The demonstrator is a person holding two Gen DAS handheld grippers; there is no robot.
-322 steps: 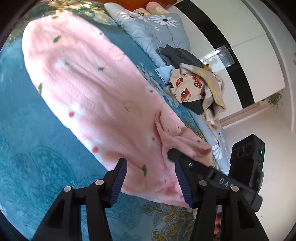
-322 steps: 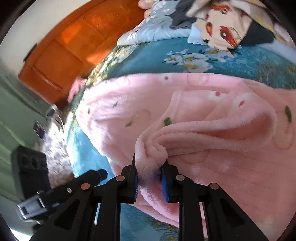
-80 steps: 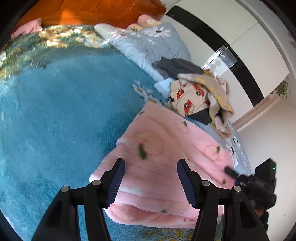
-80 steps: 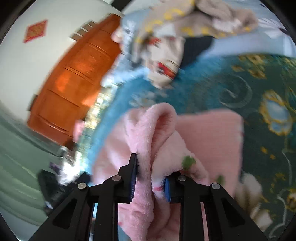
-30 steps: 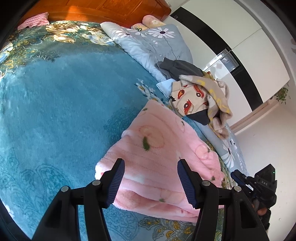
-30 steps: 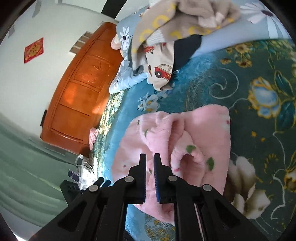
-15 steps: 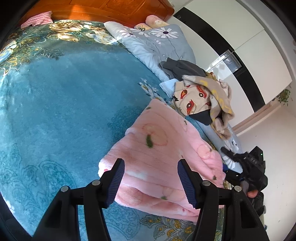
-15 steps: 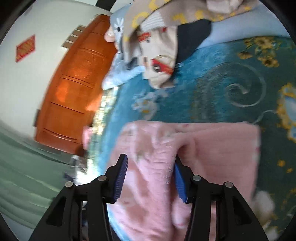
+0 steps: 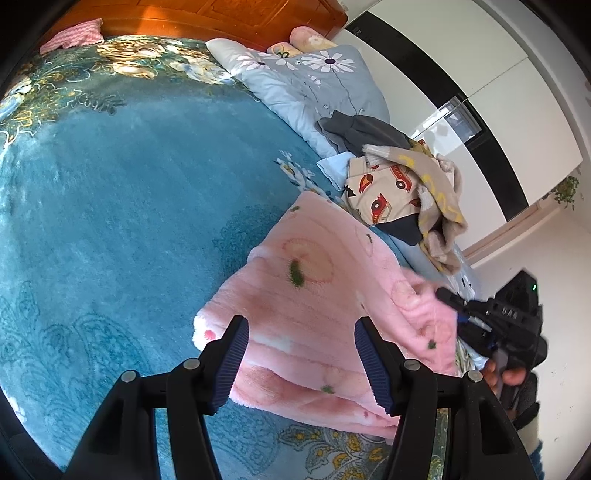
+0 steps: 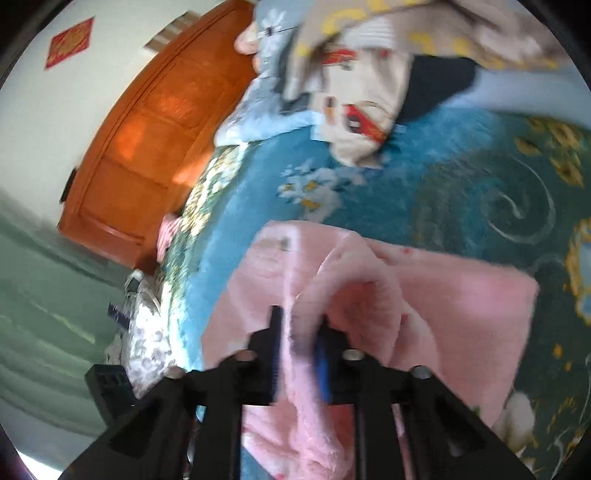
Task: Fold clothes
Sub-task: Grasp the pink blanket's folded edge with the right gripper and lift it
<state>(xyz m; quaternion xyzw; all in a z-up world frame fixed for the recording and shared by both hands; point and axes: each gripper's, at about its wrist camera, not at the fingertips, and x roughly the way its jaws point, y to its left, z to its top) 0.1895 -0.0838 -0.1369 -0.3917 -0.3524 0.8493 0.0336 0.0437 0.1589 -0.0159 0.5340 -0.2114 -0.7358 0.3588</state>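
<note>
A pink fleece garment (image 9: 325, 295) lies folded into a thick stack on the blue floral bedspread (image 9: 110, 206). My left gripper (image 9: 301, 358) is open and empty, hovering just above the garment's near edge. My right gripper (image 10: 299, 354) is shut on a raised fold of the pink garment (image 10: 461, 306) at its right side; that view is blurred. The right gripper also shows in the left wrist view (image 9: 491, 325), at the garment's right edge.
A heap of unfolded clothes (image 9: 402, 192), with a car-print piece and a beige knit, lies just beyond the pink garment. A grey daisy quilt (image 9: 314, 81) and pillows sit at the wooden headboard (image 9: 221, 18). A white wardrobe (image 9: 480, 74) stands to the right.
My right gripper, open half a second ago, has closed on a fold at the garment's right side. My left gripper has stayed open and nearly still.
</note>
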